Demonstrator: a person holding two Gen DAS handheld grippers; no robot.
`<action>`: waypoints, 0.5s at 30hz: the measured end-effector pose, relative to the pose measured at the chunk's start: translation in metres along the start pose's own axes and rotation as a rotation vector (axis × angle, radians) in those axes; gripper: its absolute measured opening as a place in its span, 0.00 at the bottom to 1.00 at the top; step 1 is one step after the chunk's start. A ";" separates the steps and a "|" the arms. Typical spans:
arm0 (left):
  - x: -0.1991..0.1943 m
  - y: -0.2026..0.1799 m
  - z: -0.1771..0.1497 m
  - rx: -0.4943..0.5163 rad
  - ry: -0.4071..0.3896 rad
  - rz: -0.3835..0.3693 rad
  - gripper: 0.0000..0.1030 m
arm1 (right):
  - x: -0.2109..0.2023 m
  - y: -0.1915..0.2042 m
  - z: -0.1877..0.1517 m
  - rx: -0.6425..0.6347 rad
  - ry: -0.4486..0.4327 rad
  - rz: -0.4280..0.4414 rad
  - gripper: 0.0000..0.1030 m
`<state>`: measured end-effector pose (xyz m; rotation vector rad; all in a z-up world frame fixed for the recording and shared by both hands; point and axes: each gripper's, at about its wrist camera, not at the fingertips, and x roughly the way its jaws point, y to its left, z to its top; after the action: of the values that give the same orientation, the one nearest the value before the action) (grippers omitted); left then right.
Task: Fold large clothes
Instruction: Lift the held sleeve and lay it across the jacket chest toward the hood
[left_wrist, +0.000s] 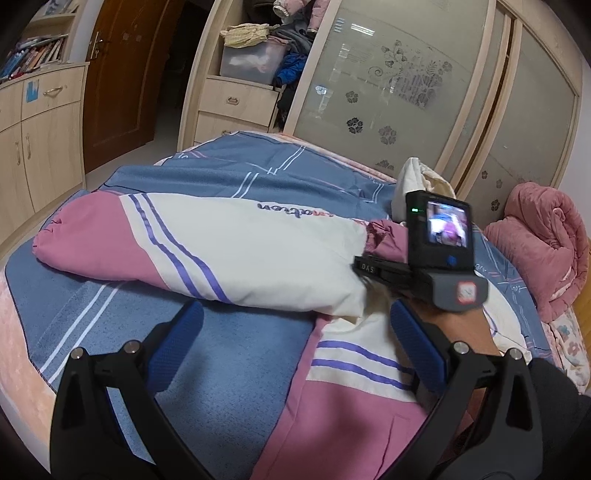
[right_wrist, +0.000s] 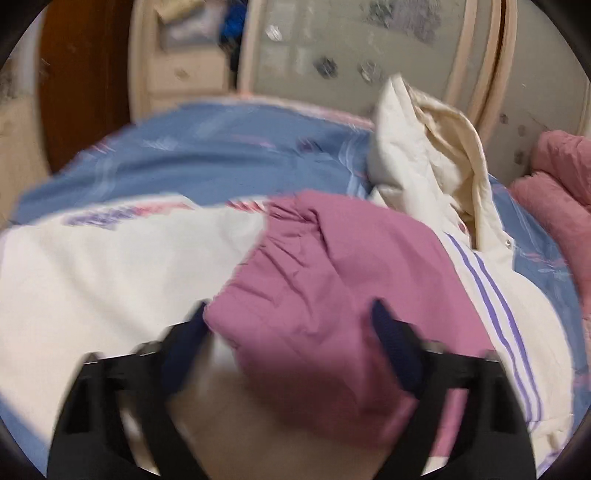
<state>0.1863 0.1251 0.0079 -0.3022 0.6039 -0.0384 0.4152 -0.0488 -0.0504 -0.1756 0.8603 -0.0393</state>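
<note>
A large pink and cream padded jacket (left_wrist: 240, 251) with purple stripes lies on the blue bed cover (left_wrist: 229, 350). One sleeve is folded across its body. My left gripper (left_wrist: 295, 325) is open and empty, just above the cover at the jacket's near edge. The right gripper's body and camera (left_wrist: 439, 236) show at the jacket's right side. In the blurred right wrist view, my right gripper (right_wrist: 291, 325) is open, with a pink sleeve (right_wrist: 325, 280) lying between its fingers. The cream hood (right_wrist: 424, 155) stands up behind.
A rolled pink blanket (left_wrist: 543, 240) lies at the bed's right edge. A wardrobe with frosted sliding doors (left_wrist: 406, 85) and open shelves with drawers (left_wrist: 236, 99) stands behind the bed. A wooden cabinet (left_wrist: 37, 140) and a brown door (left_wrist: 125, 74) are at left.
</note>
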 end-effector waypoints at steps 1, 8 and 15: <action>0.001 0.001 0.000 -0.001 0.003 0.002 0.98 | 0.003 0.000 0.001 -0.001 0.007 -0.023 0.40; -0.002 0.008 0.003 -0.011 -0.012 0.017 0.98 | -0.029 0.024 -0.015 -0.067 -0.088 0.006 0.25; -0.004 0.004 0.002 0.000 -0.013 0.019 0.98 | -0.027 0.021 -0.026 -0.043 -0.026 0.124 0.36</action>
<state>0.1840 0.1302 0.0098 -0.2964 0.5936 -0.0185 0.3769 -0.0292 -0.0502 -0.1620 0.8448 0.0971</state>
